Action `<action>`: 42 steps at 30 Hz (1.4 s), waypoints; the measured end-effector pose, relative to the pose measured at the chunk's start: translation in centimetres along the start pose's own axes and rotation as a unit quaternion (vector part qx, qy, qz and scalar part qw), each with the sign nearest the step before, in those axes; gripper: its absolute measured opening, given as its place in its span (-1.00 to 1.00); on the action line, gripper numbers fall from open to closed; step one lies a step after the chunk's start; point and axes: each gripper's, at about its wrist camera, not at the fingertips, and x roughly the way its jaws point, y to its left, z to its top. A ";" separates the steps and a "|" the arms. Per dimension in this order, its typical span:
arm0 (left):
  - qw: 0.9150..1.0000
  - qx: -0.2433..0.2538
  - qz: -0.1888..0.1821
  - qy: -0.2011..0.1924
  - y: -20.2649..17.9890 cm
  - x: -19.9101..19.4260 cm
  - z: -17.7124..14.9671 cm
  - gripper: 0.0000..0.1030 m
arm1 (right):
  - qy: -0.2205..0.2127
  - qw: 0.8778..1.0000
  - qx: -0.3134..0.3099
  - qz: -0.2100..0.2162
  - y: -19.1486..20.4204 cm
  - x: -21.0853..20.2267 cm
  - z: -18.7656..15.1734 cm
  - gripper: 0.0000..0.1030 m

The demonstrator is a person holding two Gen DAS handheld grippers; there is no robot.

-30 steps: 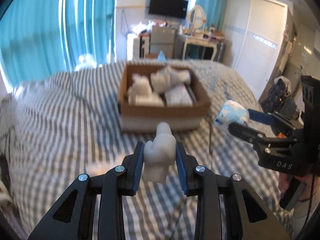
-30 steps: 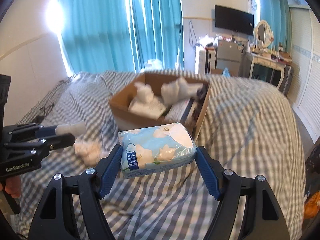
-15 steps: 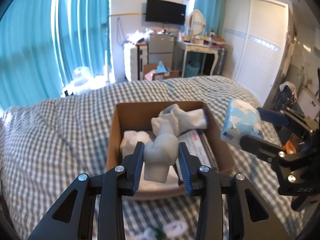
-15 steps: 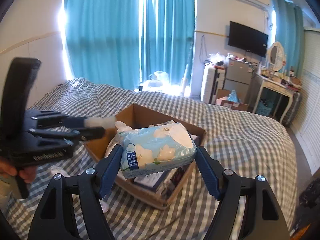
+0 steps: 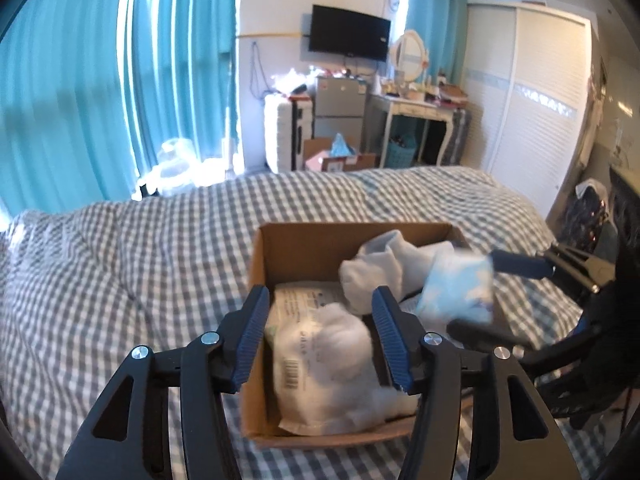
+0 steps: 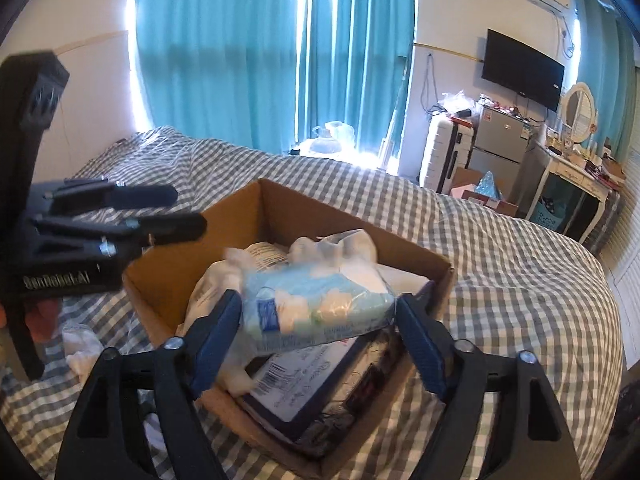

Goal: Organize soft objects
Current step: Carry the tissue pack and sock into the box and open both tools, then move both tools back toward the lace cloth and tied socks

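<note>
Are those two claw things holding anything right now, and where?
The right gripper grips the tissue pack by its two short ends. The left gripper is open, empty.

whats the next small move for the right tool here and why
Probably open the right tool and let go of the tissue pack. The pack sits between its fingers directly over the cardboard box, low above the items already inside, so a release should drop it in. The left tool is open and empty above the same box, with white soft items below it.
</note>
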 end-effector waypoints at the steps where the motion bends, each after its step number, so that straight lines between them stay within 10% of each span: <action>1: 1.000 -0.001 0.001 -0.002 0.0 -0.3 0.0 0.06 | -0.003 1.000 0.001 -0.004 0.2 -0.2 0.0 0.82; 23: 0.997 0.017 0.041 -0.066 -1.5 -16.4 -2.8 0.33 | -0.065 0.996 0.018 -0.062 7.3 -17.3 1.5 0.83; 42: 0.988 -0.047 0.088 0.114 1.8 -5.0 -16.9 0.33 | 0.053 0.992 0.101 -0.057 9.4 -3.0 -10.3 0.85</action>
